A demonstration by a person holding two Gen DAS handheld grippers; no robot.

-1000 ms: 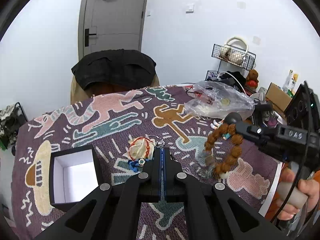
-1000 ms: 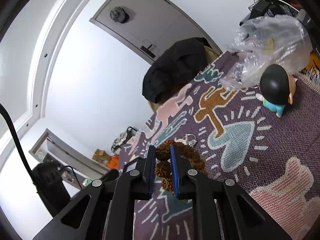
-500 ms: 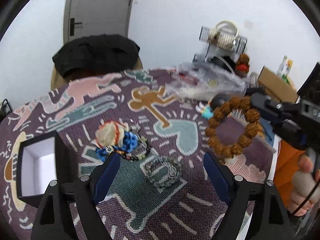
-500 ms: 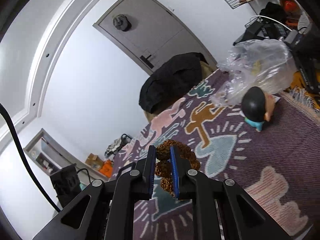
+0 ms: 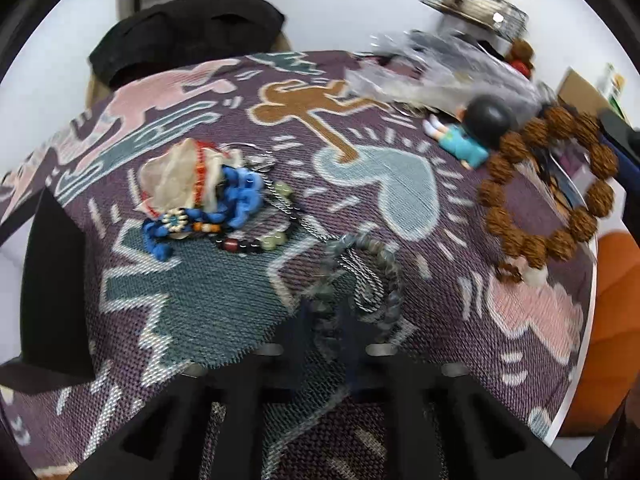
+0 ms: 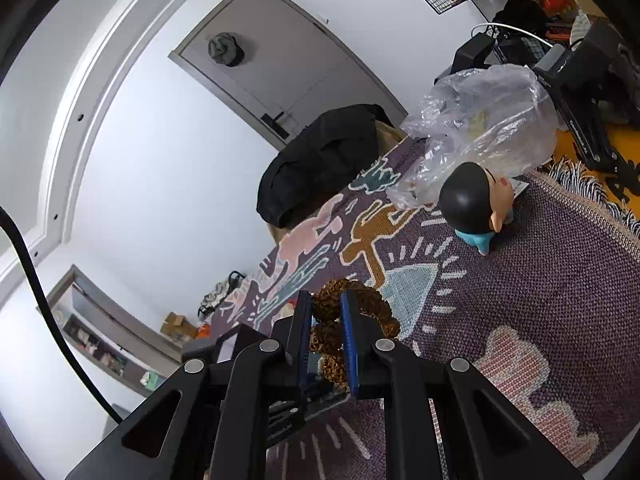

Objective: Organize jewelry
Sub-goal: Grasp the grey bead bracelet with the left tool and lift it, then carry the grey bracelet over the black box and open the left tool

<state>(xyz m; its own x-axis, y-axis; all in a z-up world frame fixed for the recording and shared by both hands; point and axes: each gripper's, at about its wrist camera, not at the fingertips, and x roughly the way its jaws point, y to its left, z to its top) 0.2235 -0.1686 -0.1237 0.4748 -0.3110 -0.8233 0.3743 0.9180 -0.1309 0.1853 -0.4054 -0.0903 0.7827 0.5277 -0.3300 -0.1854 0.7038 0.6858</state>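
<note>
A grey bead bracelet (image 5: 380,256) lies on the patterned purple cloth (image 5: 224,304) with a thin silver chain inside its loop. My left gripper (image 5: 326,332) points down at its near side, blurred; its jaws are closing, with grey beads between the fingers. To the left sits a heap of jewelry (image 5: 224,208): blue beads, a red-and-white string, dark beads. My right gripper (image 6: 326,320) is shut on a brown wooden bead bracelet (image 6: 372,304), which hangs above the cloth's right side (image 5: 548,188).
A black box (image 5: 52,280) with a white inside stands at the left edge. A small black-haired figurine (image 5: 476,128) lies near a crumpled clear plastic bag (image 5: 432,76) at the back right. A black jacket (image 5: 188,28) hangs on a chair behind the table.
My left gripper opened wide, dropped toward the cloth and closed around the grey bead bracelet. The right gripper drifted a little with the brown bracelet still in it.
</note>
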